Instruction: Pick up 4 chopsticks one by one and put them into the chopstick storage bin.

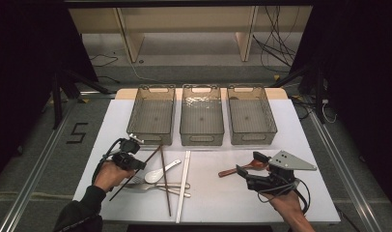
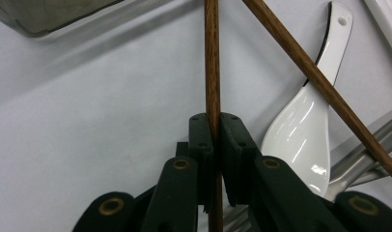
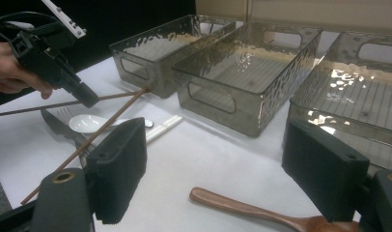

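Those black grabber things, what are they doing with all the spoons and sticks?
A person is working with a gripper in each hand. The left gripper is shut on a brown wooden chopstick, beside a white spoon and a second chopstick lying across it. The right gripper is open above a wooden spoon on the table. Three clear bins at the back look empty.

black "5" marked on floor (image 1: 77, 133) left of table (image 1: 232, 193).
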`<action>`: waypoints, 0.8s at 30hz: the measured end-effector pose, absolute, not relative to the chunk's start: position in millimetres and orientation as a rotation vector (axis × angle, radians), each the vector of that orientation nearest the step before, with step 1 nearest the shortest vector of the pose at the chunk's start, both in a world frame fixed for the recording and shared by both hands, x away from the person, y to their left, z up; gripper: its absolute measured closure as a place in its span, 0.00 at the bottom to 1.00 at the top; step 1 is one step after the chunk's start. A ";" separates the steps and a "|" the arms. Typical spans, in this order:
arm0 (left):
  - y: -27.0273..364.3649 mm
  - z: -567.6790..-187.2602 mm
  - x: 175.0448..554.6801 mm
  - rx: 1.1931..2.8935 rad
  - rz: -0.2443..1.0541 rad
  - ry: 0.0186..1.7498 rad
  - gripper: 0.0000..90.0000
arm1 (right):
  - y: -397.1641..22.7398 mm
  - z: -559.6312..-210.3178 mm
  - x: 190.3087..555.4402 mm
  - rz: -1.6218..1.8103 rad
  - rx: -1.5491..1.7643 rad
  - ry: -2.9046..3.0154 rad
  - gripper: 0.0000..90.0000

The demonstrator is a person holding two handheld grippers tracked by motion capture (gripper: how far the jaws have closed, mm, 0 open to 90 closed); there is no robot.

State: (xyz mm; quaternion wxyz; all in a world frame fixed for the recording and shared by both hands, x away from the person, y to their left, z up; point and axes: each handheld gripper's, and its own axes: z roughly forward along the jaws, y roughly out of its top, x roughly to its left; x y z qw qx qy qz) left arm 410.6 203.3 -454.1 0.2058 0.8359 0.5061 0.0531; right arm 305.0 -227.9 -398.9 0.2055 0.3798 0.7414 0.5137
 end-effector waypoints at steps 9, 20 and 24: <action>208.6 -450.0 410.4 2.323 0.144 1.414 0.93 | -227.9 -398.8 305.0 1.433 1.060 2.066 0.27; 213.8 -447.3 410.4 2.311 0.135 1.419 0.93 | -227.8 -398.6 304.8 1.436 1.059 2.066 0.27; 218.0 -444.8 410.0 2.305 0.134 1.426 0.93 | -227.9 -398.4 304.7 1.437 1.057 2.065 0.27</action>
